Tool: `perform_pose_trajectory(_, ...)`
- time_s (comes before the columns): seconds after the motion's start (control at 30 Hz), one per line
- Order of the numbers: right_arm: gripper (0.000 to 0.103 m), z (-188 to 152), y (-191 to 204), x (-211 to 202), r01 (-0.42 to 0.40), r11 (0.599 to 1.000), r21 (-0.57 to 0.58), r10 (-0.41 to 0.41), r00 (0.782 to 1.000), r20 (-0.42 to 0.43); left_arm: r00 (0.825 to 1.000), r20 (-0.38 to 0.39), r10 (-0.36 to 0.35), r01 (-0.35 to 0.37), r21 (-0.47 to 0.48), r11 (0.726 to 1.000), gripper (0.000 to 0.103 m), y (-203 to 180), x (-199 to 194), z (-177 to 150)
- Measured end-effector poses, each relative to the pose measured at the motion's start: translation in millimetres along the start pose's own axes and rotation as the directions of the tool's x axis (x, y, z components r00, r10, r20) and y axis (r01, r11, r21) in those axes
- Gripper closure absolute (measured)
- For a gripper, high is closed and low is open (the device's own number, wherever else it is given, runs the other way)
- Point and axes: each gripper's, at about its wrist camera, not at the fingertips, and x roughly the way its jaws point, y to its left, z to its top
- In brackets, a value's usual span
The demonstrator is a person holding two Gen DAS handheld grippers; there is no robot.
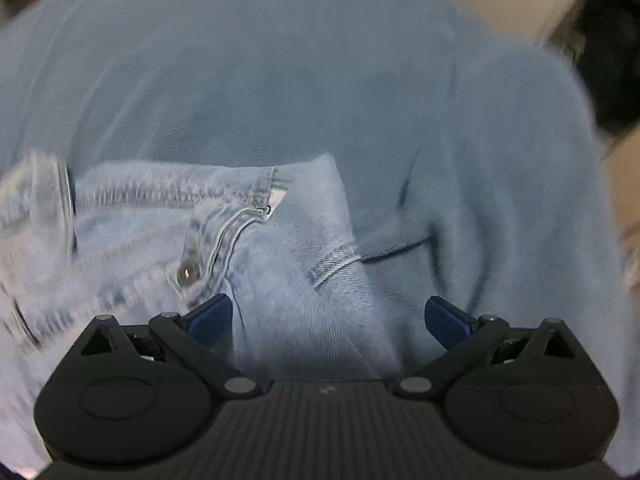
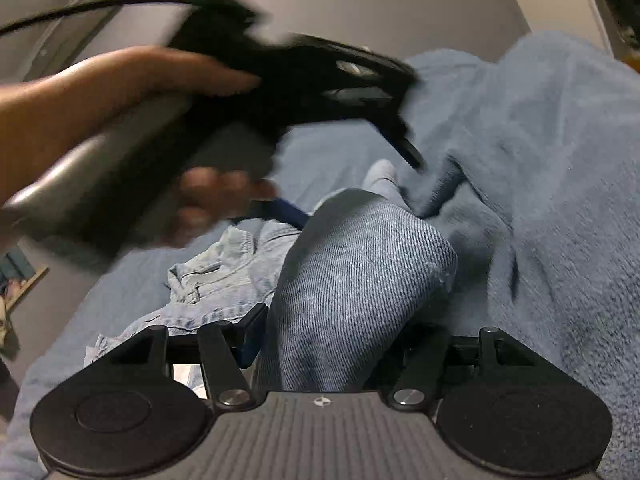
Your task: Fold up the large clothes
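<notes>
A fuzzy blue blanket (image 1: 280,60) spreads beyond both grippers. On it the light-blue denim jeans (image 2: 224,280) lie bunched, folding barely begun. The right gripper (image 2: 340,332) pinches a denim fold; the left gripper (image 1: 328,320) hovers spread above the waistband.

1. A soft blue blanket (image 1: 280,60) covers the surface that carries everything; what is under it cannot be told.
2. The blanket is fuzzy and rumpled, with deep folds and ridges running across it in the right wrist view (image 2: 540,160).
3. A pair of light blue jeans (image 1: 256,248) lies directly on the blanket, crumpled, with a waistband, a metal rivet (image 1: 189,273) and stitched seams showing.
4. In the right wrist view part of the jeans (image 2: 352,280) rises in a bunched fold above the blanket, the rest lying in a heap beside it.
</notes>
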Motion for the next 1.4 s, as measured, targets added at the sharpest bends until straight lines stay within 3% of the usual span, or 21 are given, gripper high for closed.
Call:
perform_pose_trajectory(0.07, 0.041, 0.6, 0.9, -2.8, -0.012, 1.000, -0.009, 0.012, 1.000, 0.006, 0.995, -0.031, 0.091, -0.088, 0.096, 0.991, 0.000, -13.3, 11.3, 4.3)
perform_pose_trajectory(0.17, 0.041, 1.4, 1.5, -2.0, -0.019, 1.000, -0.013, 0.019, 1.000, 0.004, 0.975, -0.065, 0.214, -0.197, 0.202, 0.959, 0.000, -27.9, 28.6, 5.5)
perform_pose_trajectory(0.27, 0.042, 0.8, 0.8, -1.7, -0.025, 1.000, -0.009, 0.025, 1.000, 0.001, 0.957, -0.075, 0.280, -0.248, 0.289, 0.925, 0.000, -42.9, 39.8, 1.5)
perform_pose_trajectory(0.37, 0.044, 1.6, -0.9, -0.5, -0.027, 1.000, -0.002, 0.027, 1.000, -0.002, 0.950, -0.066, 0.304, -0.265, 0.340, 0.902, 0.009, -48.5, 40.2, -5.4)
perform_pose_trajectory(0.47, 0.044, 2.0, 1.3, -2.2, -0.033, 0.999, -0.001, 0.033, 0.999, -0.002, 0.961, -0.065, 0.268, -0.235, 0.319, 0.918, 0.017, -38.1, 29.4, -6.9)
perform_pose_trajectory(0.7, 0.048, 1.8, 4.5, -4.8, -0.050, 0.997, -0.051, 0.051, 0.998, 0.024, 0.983, 0.017, 0.181, -0.180, 0.223, 0.958, 0.017, -17.7, 9.7, -14.1)
perform_pose_trajectory(0.87, 0.049, 3.4, 9.7, -6.3, -0.060, 0.996, -0.065, 0.061, 0.998, 0.026, 0.989, -0.006, 0.146, -0.142, 0.194, 0.971, 0.019, -0.5, 11.3, -12.4)
perform_pose_trajectory(0.93, 0.050, 5.0, 12.4, -8.0, -0.068, 0.994, -0.080, 0.071, 0.997, 0.031, 0.993, -0.020, 0.117, -0.112, 0.169, 0.979, 0.029, 4.5, 5.9, -11.3)
perform_pose_trajectory(1.0, 0.051, 5.2, 13.4, -6.5, -0.073, 0.993, -0.090, 0.076, 0.997, 0.032, 0.994, -0.012, 0.108, -0.105, 0.168, 0.980, 0.046, 9.7, -0.4, -13.9)
perform_pose_trajectory(1.1, 0.053, 6.1, 14.8, -7.1, -0.087, 0.991, -0.099, 0.091, 0.995, 0.033, 0.997, 0.017, 0.071, -0.073, 0.152, 0.986, 0.060, 22.1, -13.7, -18.1)
perform_pose_trajectory(1.2, 0.056, 6.2, 19.8, -8.3, -0.103, 0.986, -0.130, 0.109, 0.993, 0.038, 0.998, 0.058, 0.026, -0.032, 0.104, 0.994, 0.070, 46.2, -22.4, -25.9)
perform_pose_trajectory(1.4, 0.059, 5.3, 36.9, -13.0, -0.137, 0.968, -0.210, 0.151, 0.987, 0.051, 0.982, 0.168, -0.081, 0.083, -0.006, 0.997, 0.076, 85.2, -57.6, -46.7)
